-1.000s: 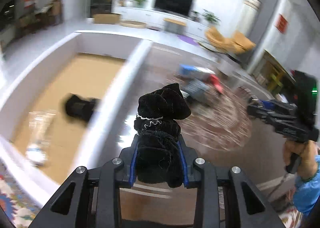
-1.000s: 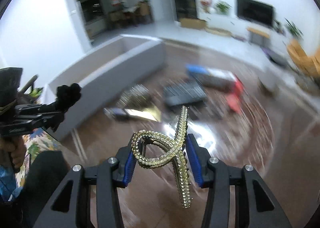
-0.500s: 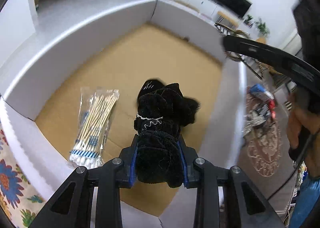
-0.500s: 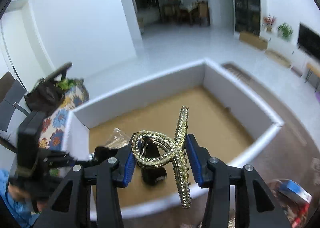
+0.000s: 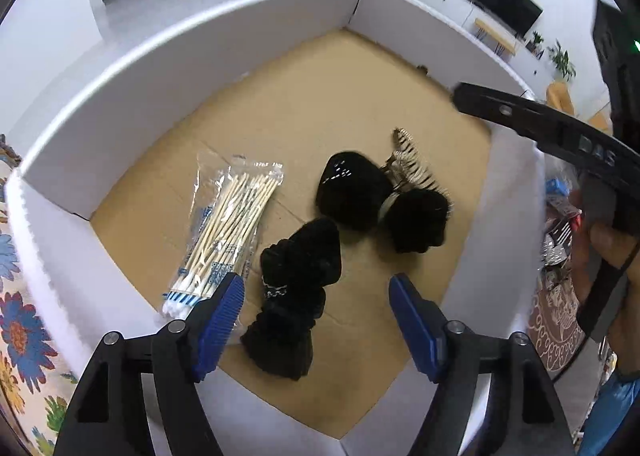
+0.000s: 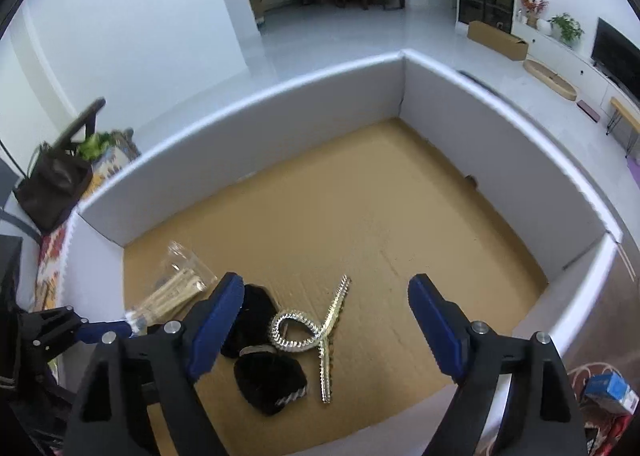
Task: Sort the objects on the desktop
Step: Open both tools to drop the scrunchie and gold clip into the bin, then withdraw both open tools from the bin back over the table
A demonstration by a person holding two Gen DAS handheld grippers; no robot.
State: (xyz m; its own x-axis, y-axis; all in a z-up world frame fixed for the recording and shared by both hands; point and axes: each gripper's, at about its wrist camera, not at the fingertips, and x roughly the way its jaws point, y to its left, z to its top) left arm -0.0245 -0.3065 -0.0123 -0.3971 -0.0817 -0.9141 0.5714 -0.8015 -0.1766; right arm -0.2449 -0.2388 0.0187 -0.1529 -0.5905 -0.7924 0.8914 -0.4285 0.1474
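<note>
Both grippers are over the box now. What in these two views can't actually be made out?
- Left wrist view: items outside the box, blurred and cut off behind the right gripper and hand.
- Right wrist view: bag of cotton swabs, partly behind a blue pad.
- Right wrist view: the black scrunchie does not show.

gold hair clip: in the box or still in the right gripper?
In the box. The gold hair clip lies on the cardboard floor of the box, beside a black scrunchie; the right gripper, jaws just opened, stands clear of it.
</note>
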